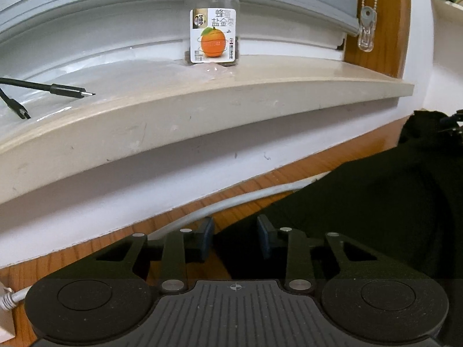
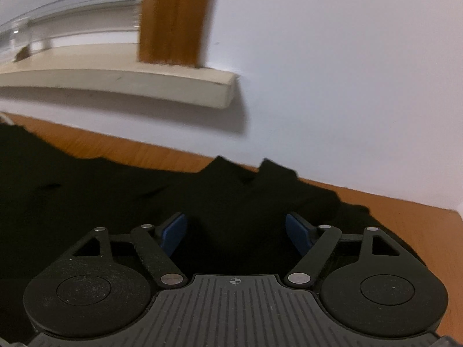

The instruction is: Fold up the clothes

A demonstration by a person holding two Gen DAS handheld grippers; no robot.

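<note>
Blue pads line the left claw (image 1: 235,238), whose jaws stand narrowly apart over the near edge of a black garment (image 1: 376,202); dark cloth lies in the gap, but whether the pads press on it cannot be told from the left wrist view. The garment spreads to the right across the wooden bench (image 1: 86,260), and a pale grey cable (image 1: 231,202) runs along the bench beside the cloth's edge, just ahead of the claw. Beyond it a beige window sill (image 1: 173,121) juts from the white wall, carrying a clear jar (image 1: 213,20) with an orange on its label and two black cable plugs (image 1: 72,90) to the left. A bead chain with a clear clip (image 1: 367,31) hangs by the wooden window frame. In the blurred right wrist view, the right claw (image 2: 235,231) stands wide, its blue pads clear of the cloth; the black garment (image 2: 115,196) lies crumpled beneath and ahead of it, its rumpled far edge near the white wall (image 2: 347,86). Bare bench (image 2: 419,231) shows to the right, and the sill's end (image 2: 225,89) sits above.
</note>
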